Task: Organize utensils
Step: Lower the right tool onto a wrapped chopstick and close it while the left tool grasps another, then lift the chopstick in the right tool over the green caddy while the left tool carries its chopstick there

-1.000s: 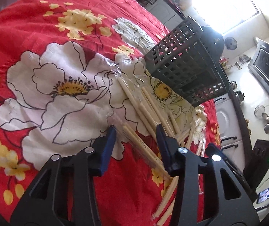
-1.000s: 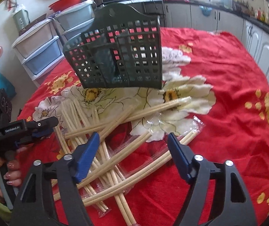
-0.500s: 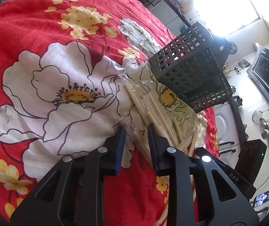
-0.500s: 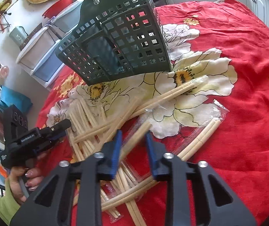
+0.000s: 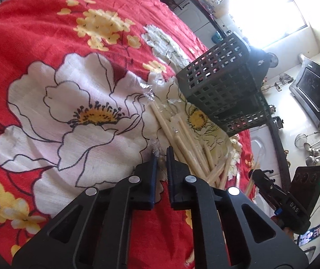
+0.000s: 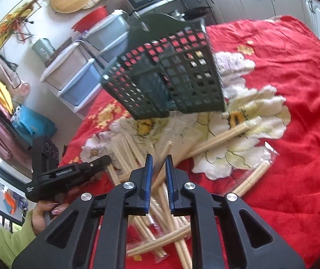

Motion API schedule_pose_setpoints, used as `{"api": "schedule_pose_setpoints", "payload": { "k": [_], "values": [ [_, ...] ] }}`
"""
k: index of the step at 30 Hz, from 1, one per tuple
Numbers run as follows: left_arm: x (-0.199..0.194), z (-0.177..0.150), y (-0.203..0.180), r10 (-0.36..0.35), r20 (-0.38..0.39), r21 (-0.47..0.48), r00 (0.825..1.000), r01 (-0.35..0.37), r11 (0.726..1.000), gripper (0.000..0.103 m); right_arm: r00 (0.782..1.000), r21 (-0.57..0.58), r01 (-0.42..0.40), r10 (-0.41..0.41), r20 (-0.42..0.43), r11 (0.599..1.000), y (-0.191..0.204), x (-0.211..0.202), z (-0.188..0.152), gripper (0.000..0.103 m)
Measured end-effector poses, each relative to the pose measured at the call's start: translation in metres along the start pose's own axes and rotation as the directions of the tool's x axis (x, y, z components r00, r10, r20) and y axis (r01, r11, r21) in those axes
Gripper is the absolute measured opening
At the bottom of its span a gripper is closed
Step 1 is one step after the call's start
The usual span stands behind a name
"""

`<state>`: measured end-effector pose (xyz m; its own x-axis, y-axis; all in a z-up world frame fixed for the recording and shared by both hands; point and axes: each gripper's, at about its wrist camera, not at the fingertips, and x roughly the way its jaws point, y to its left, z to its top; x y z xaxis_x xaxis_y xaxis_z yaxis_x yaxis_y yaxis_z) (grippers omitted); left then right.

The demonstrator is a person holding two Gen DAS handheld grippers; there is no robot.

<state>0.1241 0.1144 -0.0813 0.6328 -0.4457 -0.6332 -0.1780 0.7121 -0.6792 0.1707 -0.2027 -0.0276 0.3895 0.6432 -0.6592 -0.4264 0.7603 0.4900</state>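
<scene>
The left gripper (image 5: 161,157) has its jaws pressed nearly together on the clear wrapper end of one wrapped chopstick pair (image 5: 160,154); its figure has come right down, so I judge the grip as made. This pair lies on the red flowered tablecloth (image 5: 48,33) at the near left edge of the pile of chopsticks (image 5: 182,139), and its long axis runs away from the gripper, up and to the right, toward the dark green slotted basket (image 5: 222,89).

In the right wrist view, the right gripper (image 6: 158,163) is closing its jaws, and a wrapped pair (image 6: 160,157) stands between the blue pads, tilted upward with its far tip (image 6: 169,143) pointing to the basket (image 6: 171,78). The rest of the pile (image 6: 160,235) lies crossed under this gripper.

The basket stands just behind the pile. The coming move turns on its open top, which faces up and away from both grippers. I judge that each pair must be lifted and turned end-down over the rim. The right gripper looks nearer to the basket
</scene>
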Motion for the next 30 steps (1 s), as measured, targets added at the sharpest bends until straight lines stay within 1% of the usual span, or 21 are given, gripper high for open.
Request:
{"api": "schedule_pose_setpoints", "payload": {
  "k": [8, 14, 24, 30],
  "values": [
    [-0.034, 0.001, -0.024, -0.011, 0.062, 0.083, 0.998, 0.006, 0.996, 0.004, 0.998, -0.058, -0.049, 0.051, 0.033, 0.997, 0.021, -0.011, 0.011, 0.008],
    [-0.060, 0.012, -0.049, -0.029, 0.104, 0.161, 0.994, 0.012, 0.987, 0.003, 0.995, -0.108, -0.067, 0.074, 0.062, 0.992, 0.039, -0.019, 0.021, 0.007],
    [-0.092, 0.035, -0.097, -0.069, 0.180, 0.298, 0.981, 0.012, 0.955, 0.003, 0.985, -0.184, -0.068, 0.095, 0.147, 0.981, 0.062, -0.043, 0.046, 0.006],
    [-0.103, 0.046, -0.132, -0.119, 0.212, 0.375, 0.970, 0.031, 0.926, 0.003, 0.974, -0.220, -0.057, 0.103, 0.202, 0.974, 0.072, -0.058, 0.059, 0.006]
  ]
}}
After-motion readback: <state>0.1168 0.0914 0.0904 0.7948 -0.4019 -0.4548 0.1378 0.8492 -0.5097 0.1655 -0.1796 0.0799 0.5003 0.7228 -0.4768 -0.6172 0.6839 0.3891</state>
